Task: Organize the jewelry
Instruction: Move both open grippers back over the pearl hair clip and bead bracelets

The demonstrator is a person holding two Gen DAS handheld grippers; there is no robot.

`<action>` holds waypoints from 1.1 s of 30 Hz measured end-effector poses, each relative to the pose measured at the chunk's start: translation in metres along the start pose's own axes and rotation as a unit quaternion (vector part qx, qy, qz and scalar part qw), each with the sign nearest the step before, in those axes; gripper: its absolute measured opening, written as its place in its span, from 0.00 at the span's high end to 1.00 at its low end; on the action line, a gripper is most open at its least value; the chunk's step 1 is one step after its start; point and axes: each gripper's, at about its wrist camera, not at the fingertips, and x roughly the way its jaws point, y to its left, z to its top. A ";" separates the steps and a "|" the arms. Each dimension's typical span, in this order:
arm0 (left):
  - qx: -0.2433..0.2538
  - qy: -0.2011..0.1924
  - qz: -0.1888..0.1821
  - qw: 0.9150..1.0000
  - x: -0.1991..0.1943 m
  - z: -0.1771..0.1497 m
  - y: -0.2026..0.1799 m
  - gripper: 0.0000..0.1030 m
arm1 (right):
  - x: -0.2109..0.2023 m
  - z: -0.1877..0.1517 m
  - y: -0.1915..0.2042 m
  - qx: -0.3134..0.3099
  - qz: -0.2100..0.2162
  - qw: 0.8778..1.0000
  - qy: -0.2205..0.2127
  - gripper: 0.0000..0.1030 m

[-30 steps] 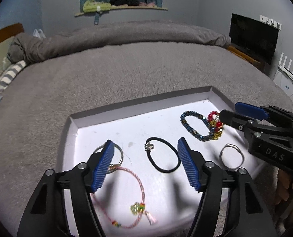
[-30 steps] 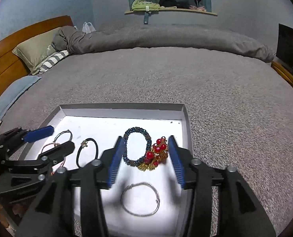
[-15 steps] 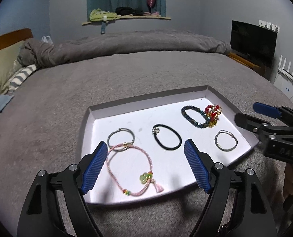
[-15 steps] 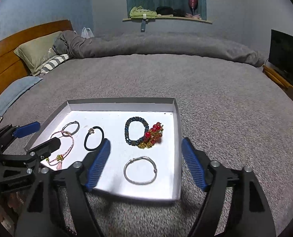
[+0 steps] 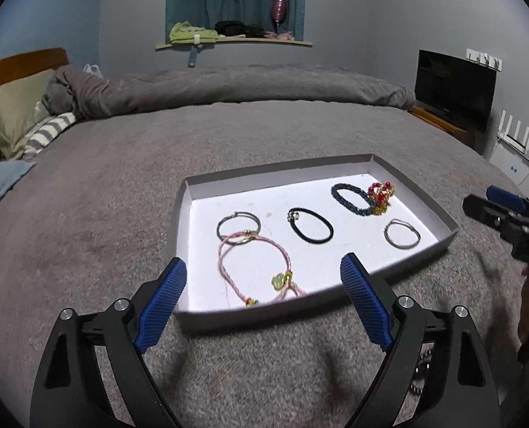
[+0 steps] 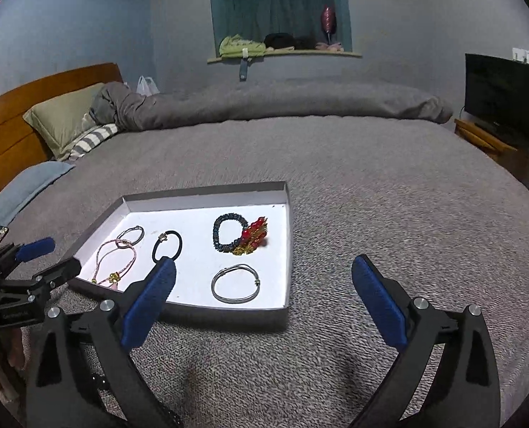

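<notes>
A shallow white tray (image 5: 446,221) (image 6: 287,249) lies on the grey bed. In it lie a pink cord bracelet (image 5: 255,271) (image 6: 116,262), a thin metal bangle (image 5: 238,227) (image 6: 131,235), a black hair tie (image 5: 310,230) (image 6: 167,246), a dark beaded bracelet (image 5: 350,199) (image 6: 225,237) touching a red and gold bead cluster (image 5: 380,194) (image 6: 252,239), and a silver bangle (image 5: 402,238) (image 6: 234,287). My left gripper (image 5: 263,299) is open and empty just before the tray's near edge. My right gripper (image 6: 262,301) is open and empty at the tray's near right corner.
The grey blanket (image 6: 389,214) covers the bed all round the tray. A rolled duvet (image 5: 228,89) and pillows (image 6: 64,121) lie at the back and left. A television (image 6: 503,96) stands at the right. A dark bead string (image 5: 421,371) lies below my left gripper.
Both grippers have pulled back from above the tray toward the near edge and risen. Both have opened wider. The jewelry has not moved.
</notes>
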 end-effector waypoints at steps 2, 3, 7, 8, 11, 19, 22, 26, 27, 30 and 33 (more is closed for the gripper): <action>0.005 -0.004 0.002 1.000 -0.005 -0.005 0.000 0.12 | -0.005 -0.004 0.000 -0.005 -0.001 1.000 -0.006 0.05; 0.008 -0.004 0.002 1.000 -0.006 -0.007 0.001 0.12 | -0.007 -0.006 0.000 -0.008 -0.001 1.000 -0.007 0.05; 0.014 0.009 -0.006 1.000 -0.009 -0.021 0.003 0.12 | -0.011 -0.017 0.000 -0.016 0.005 1.000 0.003 0.05; 0.014 0.011 -0.008 1.000 -0.010 -0.024 0.004 0.12 | -0.012 -0.020 0.000 -0.018 0.007 1.000 0.007 0.05; 0.014 0.019 -0.015 1.000 -0.014 -0.034 0.008 0.12 | -0.016 -0.031 0.000 -0.026 0.013 0.999 0.016 0.05; 0.014 0.047 -0.030 0.998 -0.025 -0.067 0.016 0.11 | -0.014 -0.063 0.003 -0.032 0.044 0.996 0.070 0.05; 0.016 0.049 -0.040 0.998 -0.031 -0.072 0.013 0.11 | -0.016 -0.074 0.005 -0.028 0.055 0.994 0.086 0.05; 0.043 0.052 -0.027 0.997 -0.037 -0.080 0.004 0.11 | -0.020 -0.082 0.009 -0.036 0.061 0.993 0.094 0.05; 0.046 0.056 -0.028 0.997 -0.038 -0.082 0.004 0.11 | -0.022 -0.084 0.009 -0.037 0.062 0.993 0.094 0.05; 0.053 0.068 -0.028 0.996 -0.037 -0.088 0.005 0.11 | -0.026 -0.087 0.009 -0.043 0.063 0.993 0.093 0.05; 0.050 0.080 -0.030 0.995 -0.038 -0.093 0.008 0.12 | -0.027 -0.089 0.007 -0.045 0.064 0.992 0.095 0.05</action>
